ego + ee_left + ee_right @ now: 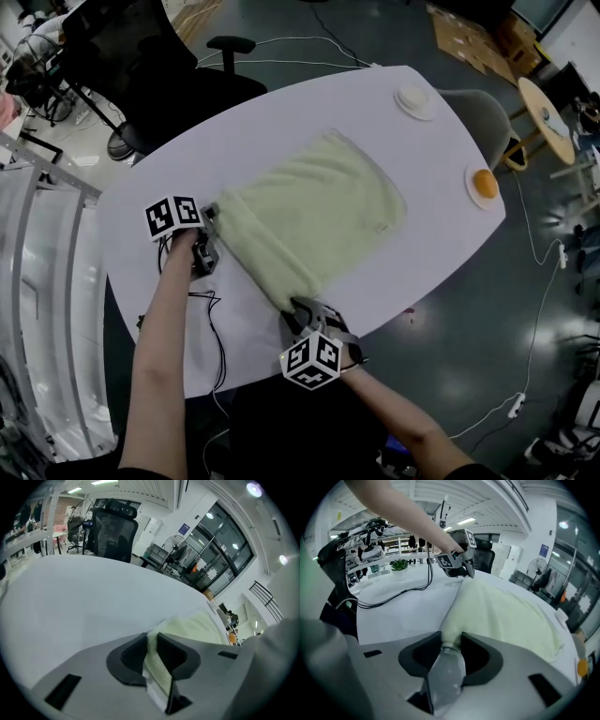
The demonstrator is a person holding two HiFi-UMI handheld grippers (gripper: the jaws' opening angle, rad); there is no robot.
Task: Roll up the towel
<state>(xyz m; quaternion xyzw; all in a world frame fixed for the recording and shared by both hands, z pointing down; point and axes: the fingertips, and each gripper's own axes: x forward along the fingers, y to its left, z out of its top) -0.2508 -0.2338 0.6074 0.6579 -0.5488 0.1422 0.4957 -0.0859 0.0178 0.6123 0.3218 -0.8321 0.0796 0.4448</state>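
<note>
Towel, head view: pale green terry towel (323,211) lies spread across the middle of the white oval table (281,112). Its near edge is bunched into a thick fold.
Left gripper, head view: left gripper (212,234) sits at the fold's left end.
Right gripper, head view: right gripper (298,306) sits at the fold's right end, near the table's front rim.
Other things, head view: white round dish (473,197) by the far right rim carries an orange round thing (485,182). A thin black cable (217,328) trails over the table between the forearms.
Left jaws, left gripper view: left gripper (151,641) is clamped on the towel's (197,625) edge, with cloth pinched between the pads.
Right jaws, right gripper view: right gripper (451,641) is clamped on a corner of the towel (501,611). The left gripper (464,571) is at the far end of the same edge, and the cable (393,592) lies to the left.
</note>
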